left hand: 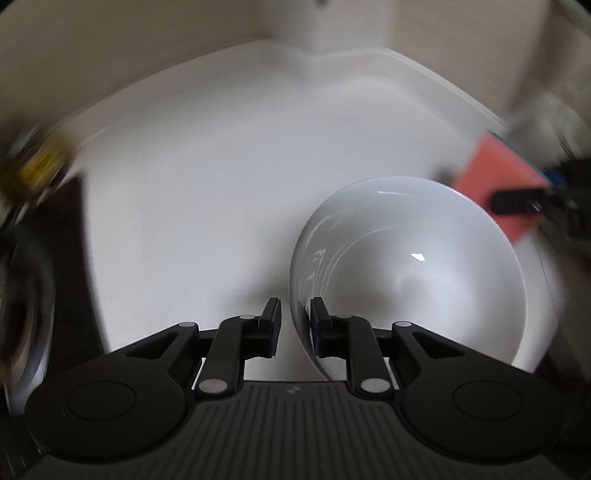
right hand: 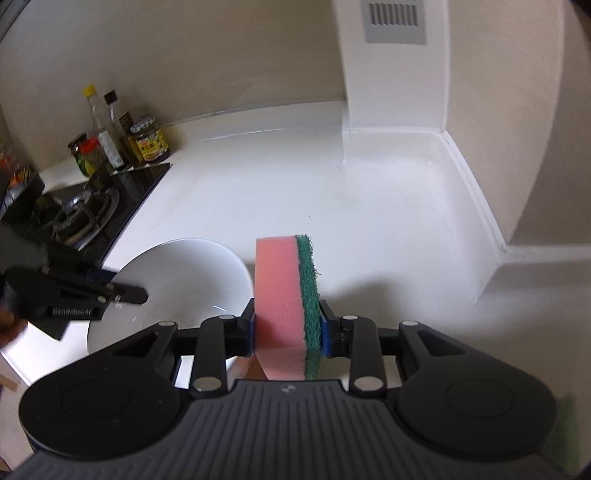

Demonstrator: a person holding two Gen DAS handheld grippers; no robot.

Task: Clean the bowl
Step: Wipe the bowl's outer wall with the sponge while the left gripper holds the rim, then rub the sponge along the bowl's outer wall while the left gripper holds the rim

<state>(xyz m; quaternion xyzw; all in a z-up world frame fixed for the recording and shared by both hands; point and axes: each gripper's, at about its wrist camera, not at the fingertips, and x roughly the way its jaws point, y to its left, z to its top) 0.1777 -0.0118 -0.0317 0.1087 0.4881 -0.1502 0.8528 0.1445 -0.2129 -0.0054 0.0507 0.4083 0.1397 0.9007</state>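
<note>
My left fingers [left hand: 295, 325]: they straddle the near rim of the round white ceramic bowl [left hand: 406, 273], one pad outside the wall, one inside; a gap shows on the outer side, so I cannot tell whether the pads press yet.
My right fingers [right hand: 288, 328]: clamped on the pink foam sponge with a green scouring layer [right hand: 284, 306], the pink face against one pad and the green face against the other; the sponge stands on edge and sticks out ahead of the tips.
Bowl: it sits on the white table [right hand: 332, 206], ahead and to the left of my right fingers, its rim just beside the sponge; its inside looks bare and glossy, with light streaks near my left fingers.
Sponge from the left side: a blurred pink patch beyond the bowl's far right rim.
Black gas hob [right hand: 92, 214]: well to the left of my right fingers, past the bowl.
Glass bottles and jars of sauces [right hand: 122, 140]: at the wall behind the hob.
White table corner: ahead of my right fingers, under a wall vent [right hand: 395, 18].
</note>
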